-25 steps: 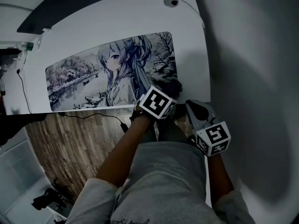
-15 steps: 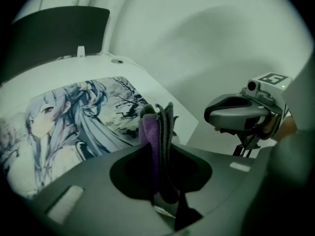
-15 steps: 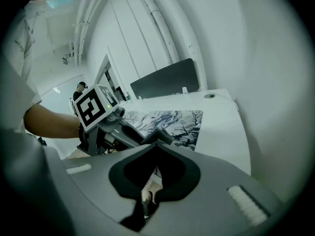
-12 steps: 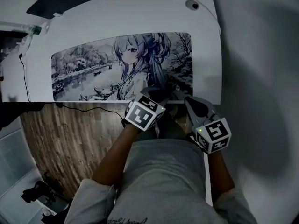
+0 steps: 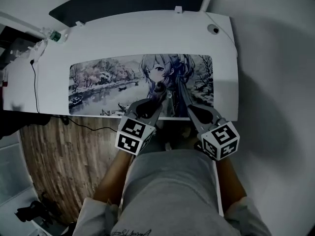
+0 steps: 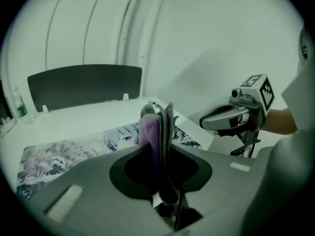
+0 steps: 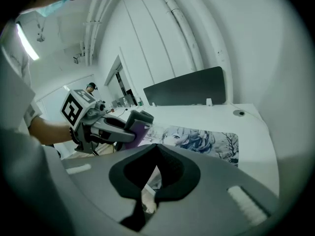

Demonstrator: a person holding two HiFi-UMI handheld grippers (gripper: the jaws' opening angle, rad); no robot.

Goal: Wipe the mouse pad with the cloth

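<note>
The mouse pad (image 5: 142, 85), printed with a drawn figure and a wintry river scene, is laid flat along the near half of the white table (image 5: 147, 33), its long edge parallel to the table's front. The cloth (image 6: 156, 132), purple and folded, is clamped between the jaws of the left gripper (image 5: 147, 107) and is held over the near edge of the mouse pad, right of its middle; whether the cloth touches the pad cannot be told. The right gripper (image 5: 192, 111) is held just beside the left one, over the pad's near right part, with its jaws brought together and nothing between them. A dark panel (image 5: 133, 1) is stood along the table's far edge, a bottle (image 5: 55, 35) is seen at the far left corner, and a black cable (image 5: 34, 82) is draped over the left end.
</note>
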